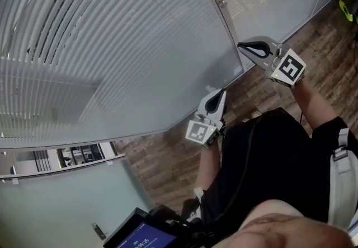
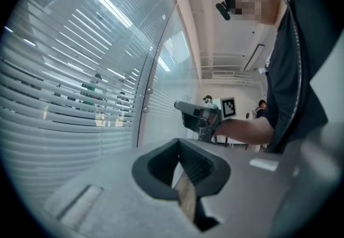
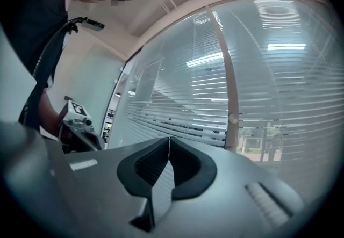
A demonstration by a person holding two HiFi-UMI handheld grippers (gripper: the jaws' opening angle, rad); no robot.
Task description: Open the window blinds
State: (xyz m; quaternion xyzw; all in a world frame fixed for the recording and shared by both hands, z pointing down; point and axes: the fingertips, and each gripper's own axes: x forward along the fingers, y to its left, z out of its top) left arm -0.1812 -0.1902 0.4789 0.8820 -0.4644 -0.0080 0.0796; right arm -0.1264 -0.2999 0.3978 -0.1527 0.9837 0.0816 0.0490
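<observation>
A wood-plank floor point(image 1: 162, 163) runs below, with a lit blue screen point(image 1: 146, 237) near the bottom edge.

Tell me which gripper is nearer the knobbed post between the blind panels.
Right. The right gripper has its tips close beside the post, on its right in the head view; the left gripper sits lower, farther from it.

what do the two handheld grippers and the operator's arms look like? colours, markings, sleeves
The left gripper and right gripper match: pale grey bodies, black ribbed pads tapering to a point, each with a white cube of black square markers. The person wears a black short-sleeved top, forearms uncovered, and a pale strap at the right side.
</observation>
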